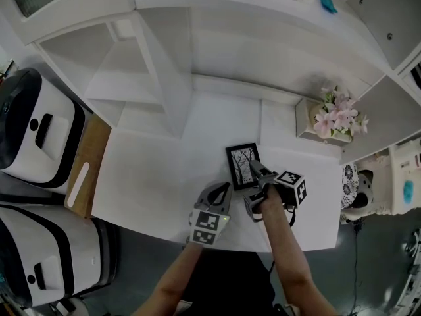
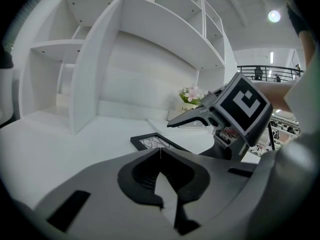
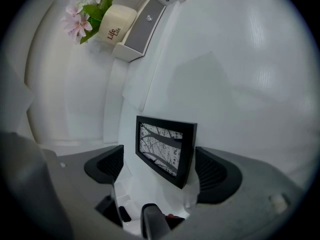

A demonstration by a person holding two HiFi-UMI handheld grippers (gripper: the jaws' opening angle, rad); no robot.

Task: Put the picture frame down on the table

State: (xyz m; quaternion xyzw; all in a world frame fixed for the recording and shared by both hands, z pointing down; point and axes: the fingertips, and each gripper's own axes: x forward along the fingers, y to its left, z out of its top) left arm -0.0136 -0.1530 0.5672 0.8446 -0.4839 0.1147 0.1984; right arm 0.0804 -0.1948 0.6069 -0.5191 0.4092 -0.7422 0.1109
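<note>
The black picture frame point(image 1: 242, 165) with a branch print lies flat on the white table point(image 1: 151, 176), near its front edge. My right gripper point(image 1: 255, 176) reaches in from the right and stands open, one jaw on each side of the frame. In the right gripper view the frame point(image 3: 165, 149) sits between the pads, with a gap on each side. My left gripper point(image 1: 225, 188) is just left of the frame, shut and empty. In the left gripper view the left gripper's point(image 2: 160, 151) tips meet just in front of the frame point(image 2: 152, 142).
A white pot of pink flowers point(image 1: 339, 120) stands on a small box at the back right. White shelving point(image 1: 151, 64) rises behind the table. White machines point(image 1: 33, 124) and a wooden board point(image 1: 89, 163) are at the left. The table's front edge runs just under both grippers.
</note>
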